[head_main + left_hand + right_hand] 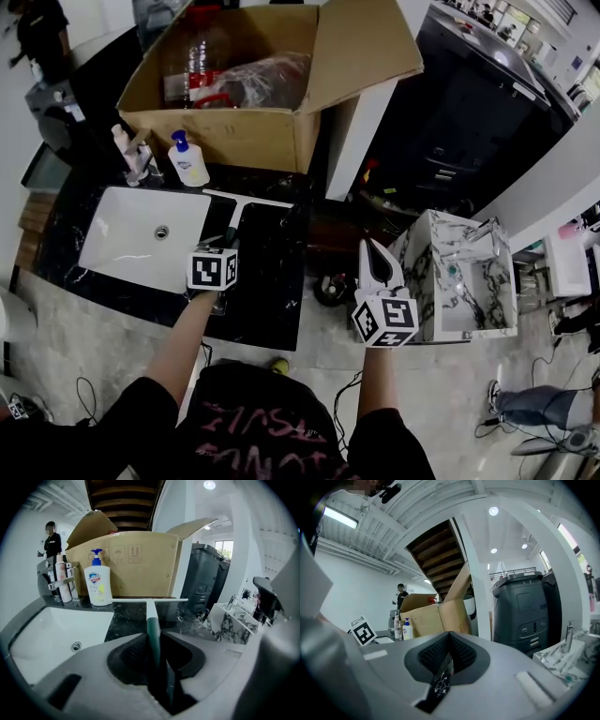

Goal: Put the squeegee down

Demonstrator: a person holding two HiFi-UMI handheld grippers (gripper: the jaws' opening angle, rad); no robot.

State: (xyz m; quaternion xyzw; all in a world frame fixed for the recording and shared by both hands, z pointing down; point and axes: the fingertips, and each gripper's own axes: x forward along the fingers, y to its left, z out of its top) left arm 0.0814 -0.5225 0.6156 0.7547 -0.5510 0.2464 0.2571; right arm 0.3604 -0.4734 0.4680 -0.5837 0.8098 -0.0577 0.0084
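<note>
Squeegee (235, 221) (152, 613) clamped by its handle in the left gripper (227, 244) (153, 638). Long axis runs straight away from the jaws toward the cardboard box (246, 139). Blade end leads, and the blade lies crosswise, parallel to the box face. Handle dark green, neck and thin blade bar white. It sits low over the black marble counter (272, 281), just right of the white sink (122, 246); contact unclear. Right gripper (371, 247) (449, 642) is off the counter, jaws together, empty.
</note>
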